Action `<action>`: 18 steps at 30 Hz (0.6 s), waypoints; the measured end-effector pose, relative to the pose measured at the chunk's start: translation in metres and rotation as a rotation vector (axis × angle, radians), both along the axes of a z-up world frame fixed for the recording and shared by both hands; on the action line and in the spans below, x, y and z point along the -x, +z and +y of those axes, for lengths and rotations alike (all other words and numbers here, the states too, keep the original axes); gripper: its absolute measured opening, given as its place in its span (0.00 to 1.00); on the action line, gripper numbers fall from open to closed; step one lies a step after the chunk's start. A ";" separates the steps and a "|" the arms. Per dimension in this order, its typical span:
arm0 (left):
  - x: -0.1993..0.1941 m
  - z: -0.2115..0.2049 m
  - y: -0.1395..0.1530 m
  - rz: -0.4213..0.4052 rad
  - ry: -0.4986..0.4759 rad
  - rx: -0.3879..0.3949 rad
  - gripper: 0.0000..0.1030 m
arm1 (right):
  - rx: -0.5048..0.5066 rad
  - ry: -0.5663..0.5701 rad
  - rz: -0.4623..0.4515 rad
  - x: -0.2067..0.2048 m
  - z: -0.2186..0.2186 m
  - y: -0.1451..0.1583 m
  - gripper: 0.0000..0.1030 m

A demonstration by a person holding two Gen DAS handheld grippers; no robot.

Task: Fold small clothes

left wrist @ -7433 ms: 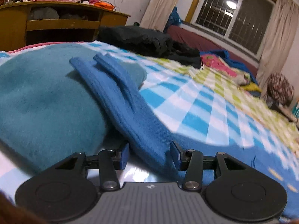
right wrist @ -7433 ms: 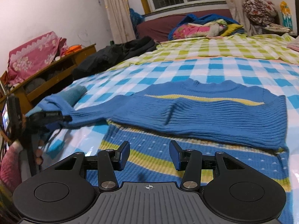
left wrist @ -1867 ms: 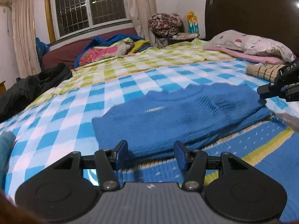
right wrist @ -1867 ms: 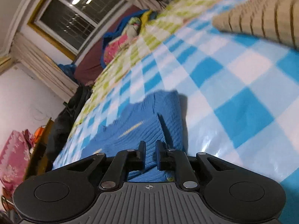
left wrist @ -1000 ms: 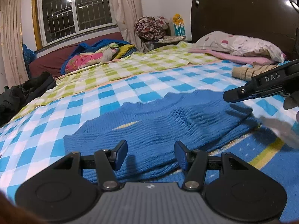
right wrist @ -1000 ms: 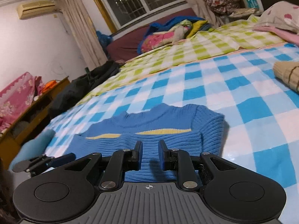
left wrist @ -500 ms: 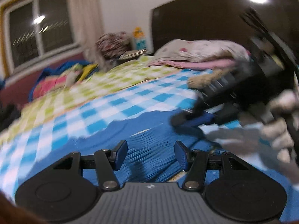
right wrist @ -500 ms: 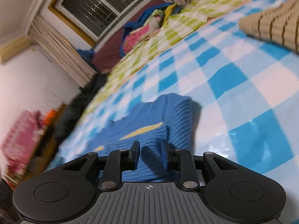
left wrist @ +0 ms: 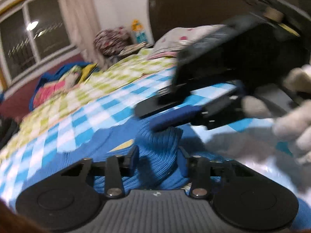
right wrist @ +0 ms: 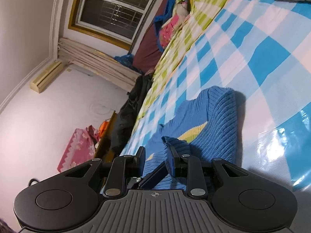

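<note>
Blue ribbed knit fills the near ground of both wrist views: one small sweater (left wrist: 159,167), with a yellow stripe, lying on the checked bedspread (left wrist: 101,112). Two tools are at work on it. The left tool (left wrist: 157,158) sits low over the garment with a raised fold of the knit between its two fingers; the jaws are closing, and blur makes it hard to say whether the pads already press the cloth. In the right wrist view the picture is rolled far over; the right tool (right wrist: 155,159) has its jaws partly spread, with a flap of the sweater's edge (right wrist: 176,145) lying against the inner face of one finger and the other finger clear of it.

Just beyond the left tool, the right tool (left wrist: 171,116) appears again, blurred, its blue-padded tip down at the bunched knit, carried by one light gloved hand (left wrist: 291,120).

Farther off lie one pillow (left wrist: 175,38) against a dark headboard (left wrist: 194,9), a heap of coloured bedding (right wrist: 175,17), one dark bundle of clothes (right wrist: 134,104) and one barred window (right wrist: 110,11).
</note>
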State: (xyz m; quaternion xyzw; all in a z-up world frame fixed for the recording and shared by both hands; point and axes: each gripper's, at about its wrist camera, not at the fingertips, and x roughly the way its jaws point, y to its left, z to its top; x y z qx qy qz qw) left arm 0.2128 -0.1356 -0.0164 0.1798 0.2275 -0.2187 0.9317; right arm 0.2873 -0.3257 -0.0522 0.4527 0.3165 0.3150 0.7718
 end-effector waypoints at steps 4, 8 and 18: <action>-0.012 0.017 0.009 0.054 0.088 0.104 0.24 | -0.037 -0.036 0.000 0.001 -0.012 0.001 0.26; -0.023 0.034 0.018 0.111 0.153 0.218 0.20 | -0.028 -0.063 0.002 0.001 -0.016 0.003 0.32; -0.032 0.055 0.035 0.138 0.180 0.365 0.15 | 0.033 0.028 0.023 0.001 -0.002 0.000 0.34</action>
